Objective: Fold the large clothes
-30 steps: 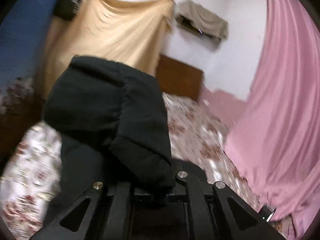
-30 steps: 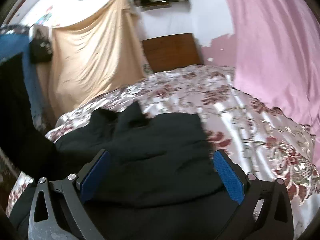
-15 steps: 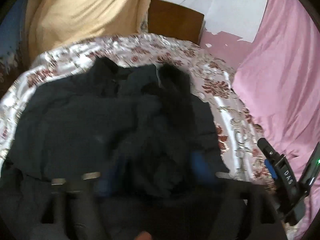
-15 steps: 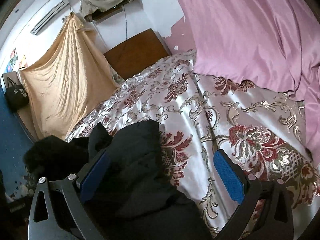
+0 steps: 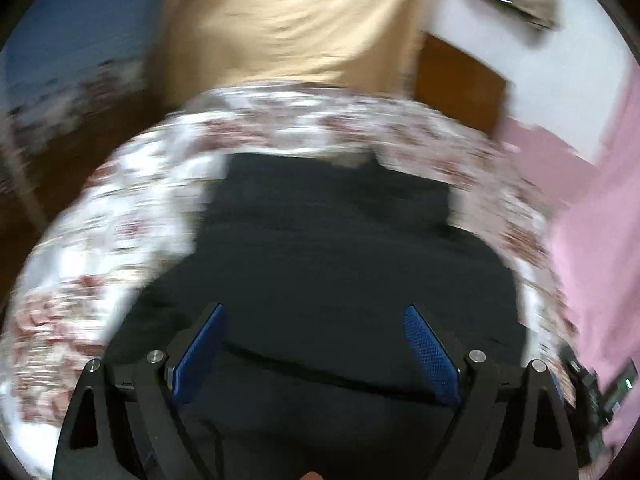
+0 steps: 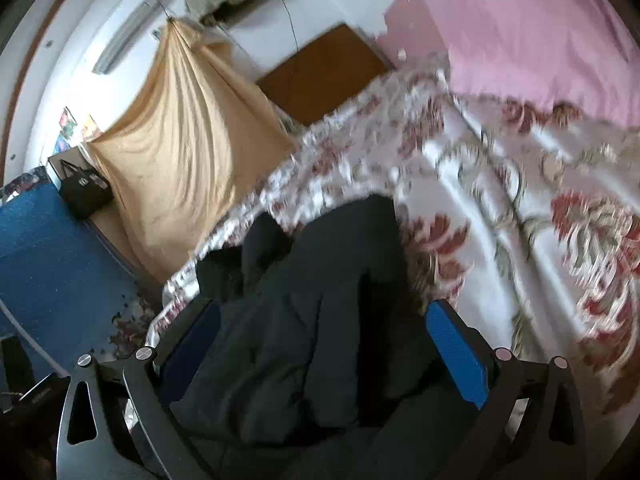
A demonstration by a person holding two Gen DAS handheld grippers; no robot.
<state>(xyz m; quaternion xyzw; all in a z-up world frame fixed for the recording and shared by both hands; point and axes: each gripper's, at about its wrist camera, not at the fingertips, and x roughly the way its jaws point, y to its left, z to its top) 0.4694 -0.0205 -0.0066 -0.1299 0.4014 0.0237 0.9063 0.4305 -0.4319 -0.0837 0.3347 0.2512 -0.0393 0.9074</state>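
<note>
A large black garment [image 5: 328,240] lies spread on the flowered bed cover [image 5: 120,208], blurred by motion in the left wrist view. My left gripper [image 5: 314,310] hangs over its near part, jaws wide open, blue pads [image 5: 430,352] clear of the cloth. In the right wrist view the garment [image 6: 320,280] is bunched in thick folds near the bed cover's [image 6: 500,200] left edge. My right gripper [image 6: 324,304] stands open over it, and the folds lie between and under its blue pads [image 6: 456,352] without being pinched.
A pink curtain [image 6: 520,20] hangs along the bed's right side. A beige cloth [image 6: 180,140] and a wooden headboard [image 6: 324,72] stand behind the bed. Left of the bed are a blue surface [image 6: 40,260] and a black bag [image 6: 84,192].
My left gripper, shut on the raised black garment a second ago, has let go and opened. The garment dropped flat onto the bed. Both views have tipped down and rolled.
</note>
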